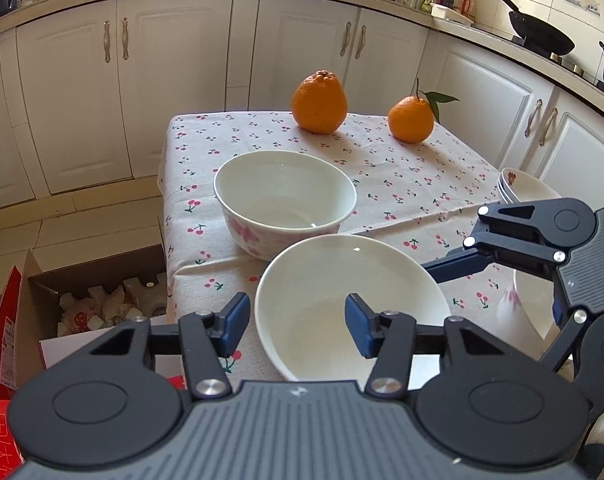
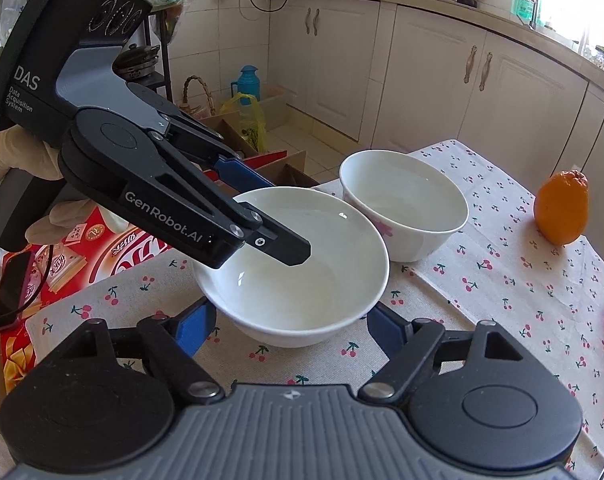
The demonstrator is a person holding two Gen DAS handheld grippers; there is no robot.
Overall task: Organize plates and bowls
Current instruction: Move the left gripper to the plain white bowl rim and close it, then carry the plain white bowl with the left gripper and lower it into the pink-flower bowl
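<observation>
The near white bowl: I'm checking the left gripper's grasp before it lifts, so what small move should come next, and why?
Probably close the left gripper on the near white bowl. Its jaws are open and straddle the bowl's left rim, one finger outside the wall, the other inside. The right gripper is open around the same bowl. The flowered bowl behind looks like the likely stacking target.

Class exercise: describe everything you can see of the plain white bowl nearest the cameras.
The plain bowl is glossy white, ceramic by its look, round and deep, with no pattern showing. It is empty and stands upright on the cherry-print tablecloth near the table's edge. Just behind it stands the flowered bowl; whether they touch cannot be told. The left hand-held gripper, open, straddles its rim, one finger inside and one outside. The right hand-held gripper, also open, flanks its outer wall.
</observation>
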